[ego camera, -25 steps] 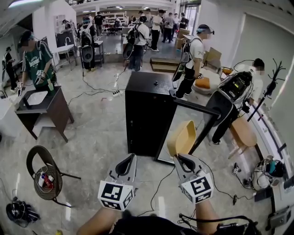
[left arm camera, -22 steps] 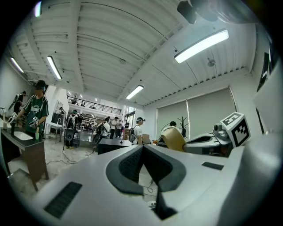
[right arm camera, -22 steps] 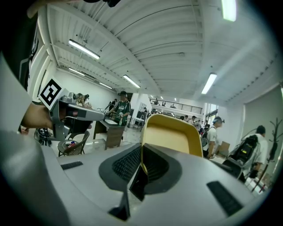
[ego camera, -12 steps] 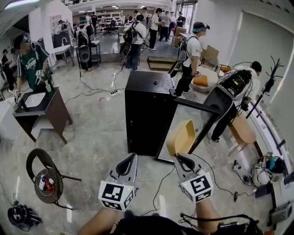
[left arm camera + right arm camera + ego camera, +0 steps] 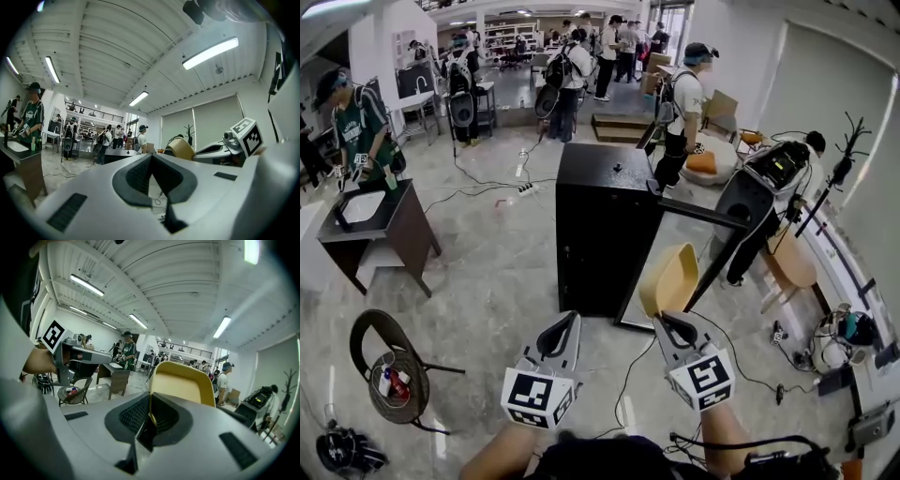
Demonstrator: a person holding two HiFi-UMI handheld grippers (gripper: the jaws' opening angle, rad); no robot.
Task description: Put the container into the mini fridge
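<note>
A black mini fridge (image 5: 605, 225) stands on the floor ahead, its door (image 5: 698, 216) swung open to the right. My right gripper (image 5: 666, 323) is shut on the rim of a yellow container (image 5: 670, 281), held upright in front of the fridge's open side. In the right gripper view the container (image 5: 183, 385) rises just past the jaws, its edge pinched between the pads. My left gripper (image 5: 570, 321) hovers to the left of it, shut and holding nothing. The left gripper view shows the container (image 5: 180, 147) off to the right.
A dark table (image 5: 380, 225) stands at the left. A round chair (image 5: 389, 361) with small items on it is near my left side. A wooden stool (image 5: 792, 262) and cables lie to the right. Several people stand beyond the fridge.
Both grippers and the container keep their places. The view has drifted slightly and the people in the background have shifted.
</note>
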